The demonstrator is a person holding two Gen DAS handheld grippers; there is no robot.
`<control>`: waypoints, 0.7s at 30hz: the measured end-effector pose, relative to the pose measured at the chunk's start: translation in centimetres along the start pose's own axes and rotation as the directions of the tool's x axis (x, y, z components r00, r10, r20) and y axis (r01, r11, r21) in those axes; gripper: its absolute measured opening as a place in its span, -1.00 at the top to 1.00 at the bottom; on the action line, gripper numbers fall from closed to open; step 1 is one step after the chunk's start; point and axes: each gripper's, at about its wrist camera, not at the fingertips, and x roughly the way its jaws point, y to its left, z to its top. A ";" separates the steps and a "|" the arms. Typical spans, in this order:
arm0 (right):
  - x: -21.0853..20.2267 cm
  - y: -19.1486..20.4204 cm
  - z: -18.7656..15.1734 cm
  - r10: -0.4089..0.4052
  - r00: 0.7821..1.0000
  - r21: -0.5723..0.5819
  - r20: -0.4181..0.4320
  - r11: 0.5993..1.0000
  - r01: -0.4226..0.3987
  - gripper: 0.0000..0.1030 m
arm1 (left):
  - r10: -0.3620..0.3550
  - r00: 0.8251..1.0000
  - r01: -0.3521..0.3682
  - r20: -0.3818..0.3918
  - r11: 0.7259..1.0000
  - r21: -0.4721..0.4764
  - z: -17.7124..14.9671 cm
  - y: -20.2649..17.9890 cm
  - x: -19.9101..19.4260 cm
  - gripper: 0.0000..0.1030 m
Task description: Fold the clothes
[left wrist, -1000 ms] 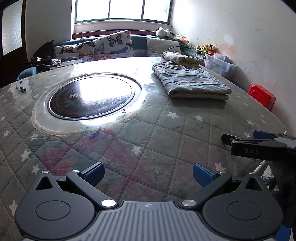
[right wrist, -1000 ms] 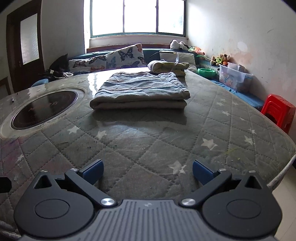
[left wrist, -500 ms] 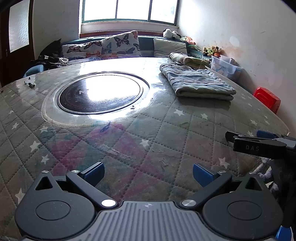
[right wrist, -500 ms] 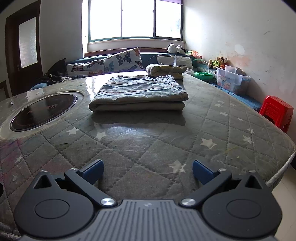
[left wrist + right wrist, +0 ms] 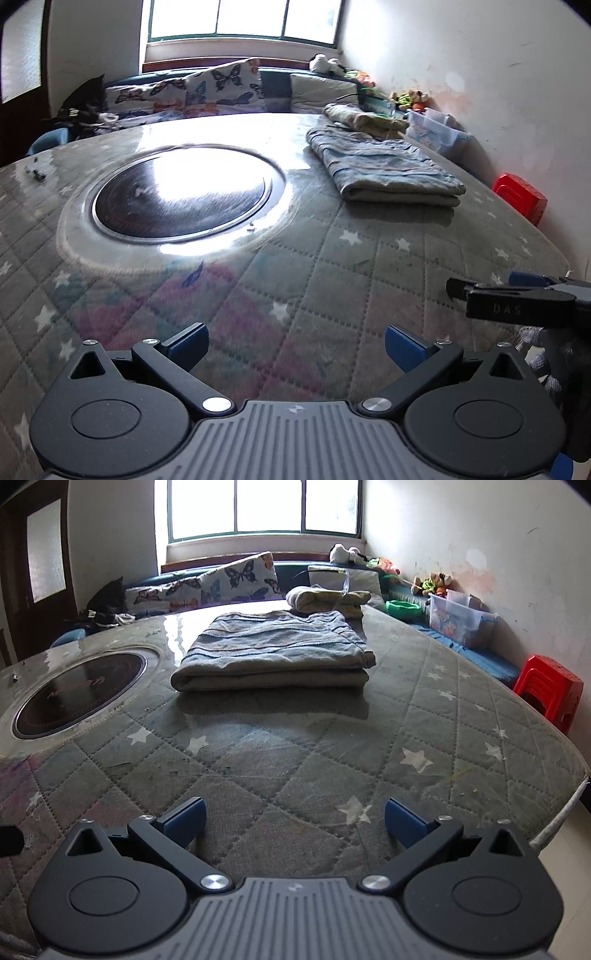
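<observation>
A folded grey-blue striped garment (image 5: 273, 653) lies flat on the quilted round table (image 5: 424, 716), well ahead of my right gripper (image 5: 293, 821), which is open and empty. From the left wrist view the same folded garment (image 5: 384, 171) sits at the far right of the table (image 5: 332, 280). My left gripper (image 5: 295, 345) is open and empty over the near edge. The right gripper (image 5: 517, 301) shows side-on at the right edge of that view, held by a gloved hand. A second, yellowish folded cloth (image 5: 325, 598) lies behind the striped one.
A round dark glass hob (image 5: 181, 195) is set in the table's middle. A bench with butterfly cushions (image 5: 236, 579) runs under the window. A clear storage box (image 5: 458, 618) and a red stool (image 5: 546, 690) stand by the right wall. Small dark bits (image 5: 37, 175) lie at the table's left.
Both grippers have drawn back and tilted slightly; the table and folded garment sit lower and farther in view. The garment has not moved. Both stay open.
</observation>
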 end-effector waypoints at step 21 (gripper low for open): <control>0.0 1.2 0.6 -0.104 0.992 0.087 -0.070 0.990 0.110 -1.00 | -0.070 0.994 0.076 -0.088 0.995 0.072 3.8 2.8 3.9 -1.00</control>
